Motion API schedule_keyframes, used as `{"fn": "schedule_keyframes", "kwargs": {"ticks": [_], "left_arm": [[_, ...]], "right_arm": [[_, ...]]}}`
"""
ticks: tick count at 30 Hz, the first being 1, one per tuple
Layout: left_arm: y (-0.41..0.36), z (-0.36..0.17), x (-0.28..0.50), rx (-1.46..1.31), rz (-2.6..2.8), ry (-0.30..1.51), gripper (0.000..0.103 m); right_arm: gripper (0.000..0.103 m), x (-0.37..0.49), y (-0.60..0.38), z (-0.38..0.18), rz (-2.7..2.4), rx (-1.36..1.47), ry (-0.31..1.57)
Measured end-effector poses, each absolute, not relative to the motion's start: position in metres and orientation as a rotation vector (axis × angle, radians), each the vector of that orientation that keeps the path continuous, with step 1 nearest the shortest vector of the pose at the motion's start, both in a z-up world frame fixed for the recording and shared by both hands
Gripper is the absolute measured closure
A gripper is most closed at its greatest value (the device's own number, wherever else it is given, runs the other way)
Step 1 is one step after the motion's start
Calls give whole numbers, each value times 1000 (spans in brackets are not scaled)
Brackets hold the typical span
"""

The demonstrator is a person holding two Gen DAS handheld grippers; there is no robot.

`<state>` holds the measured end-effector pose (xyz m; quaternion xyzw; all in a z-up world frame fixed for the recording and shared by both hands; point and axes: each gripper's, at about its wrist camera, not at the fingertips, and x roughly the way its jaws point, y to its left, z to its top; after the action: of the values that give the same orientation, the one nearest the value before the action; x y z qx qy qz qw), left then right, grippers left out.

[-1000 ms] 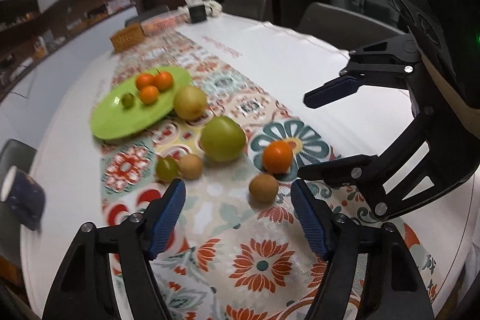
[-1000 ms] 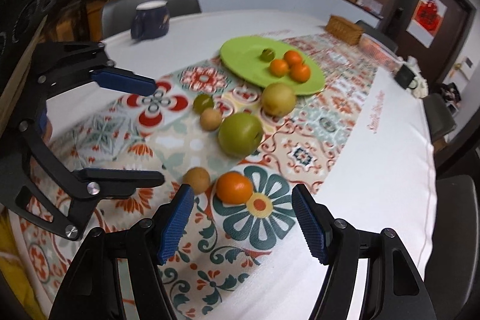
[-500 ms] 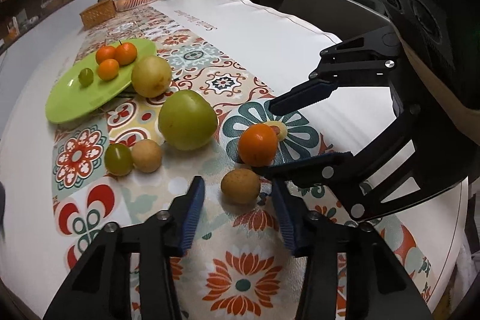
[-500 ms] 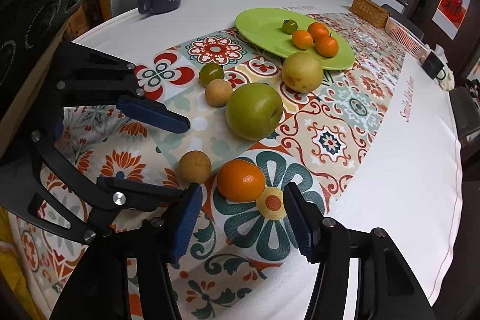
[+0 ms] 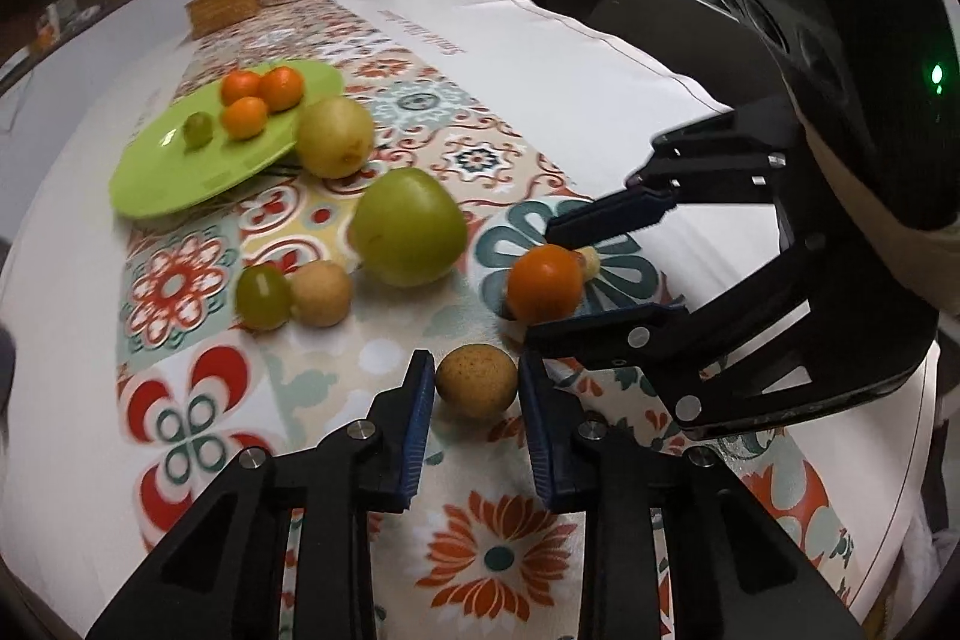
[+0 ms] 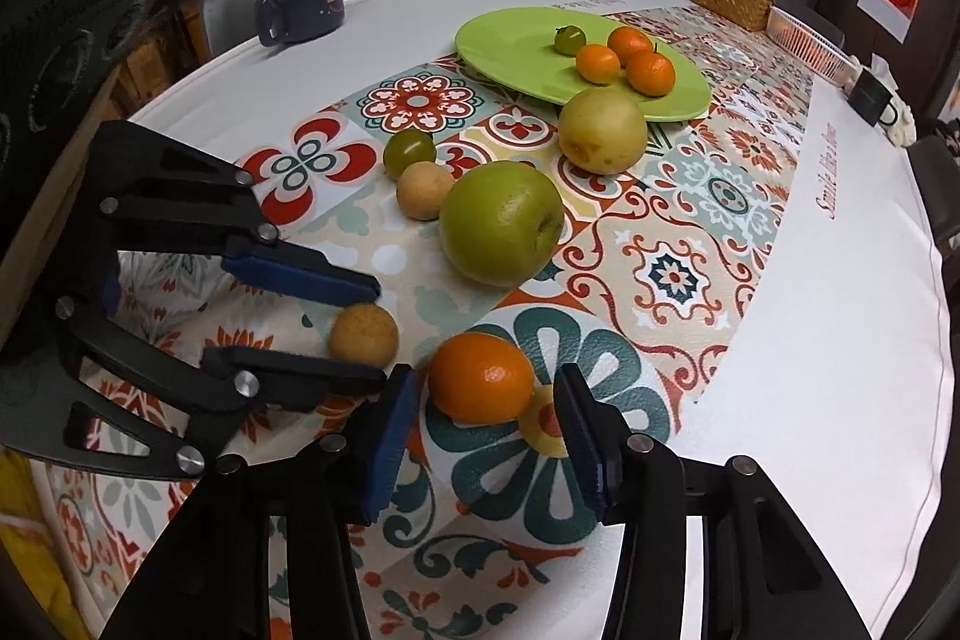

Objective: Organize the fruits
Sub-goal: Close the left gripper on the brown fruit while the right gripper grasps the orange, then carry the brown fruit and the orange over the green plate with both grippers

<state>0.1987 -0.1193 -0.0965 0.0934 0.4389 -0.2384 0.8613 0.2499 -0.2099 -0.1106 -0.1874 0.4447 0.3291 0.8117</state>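
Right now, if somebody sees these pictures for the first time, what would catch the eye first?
Probably the two black grippers with blue pads, each straddling one fruit near the camera: the left gripper around a small round tan fruit, the right gripper around a bright orange mandarin. Then the large green apple mid-cloth, and the lime-green plate behind it holding small fruits.

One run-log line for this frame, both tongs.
left tongs: open, straddling brown fruit | right tongs: open, straddling orange | neither gripped | green plate: four small fruits
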Motion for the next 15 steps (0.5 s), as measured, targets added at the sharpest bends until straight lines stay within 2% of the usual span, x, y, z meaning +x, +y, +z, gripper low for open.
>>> {"fn": "schedule_keyframes", "kwargs": {"ticks": [2,6,15], "left_arm": [[-117,-95,199,187,-473,922,74],[-112,-95,199,155,-423,928,74],[-103,-83,188,128,-389,896,74]], "right_arm": [[55,251,-210,-111,696,-377,952],[65,255,-209,-113,684,-337,967],[66,244,-213,-98,628,-253,930]]}}
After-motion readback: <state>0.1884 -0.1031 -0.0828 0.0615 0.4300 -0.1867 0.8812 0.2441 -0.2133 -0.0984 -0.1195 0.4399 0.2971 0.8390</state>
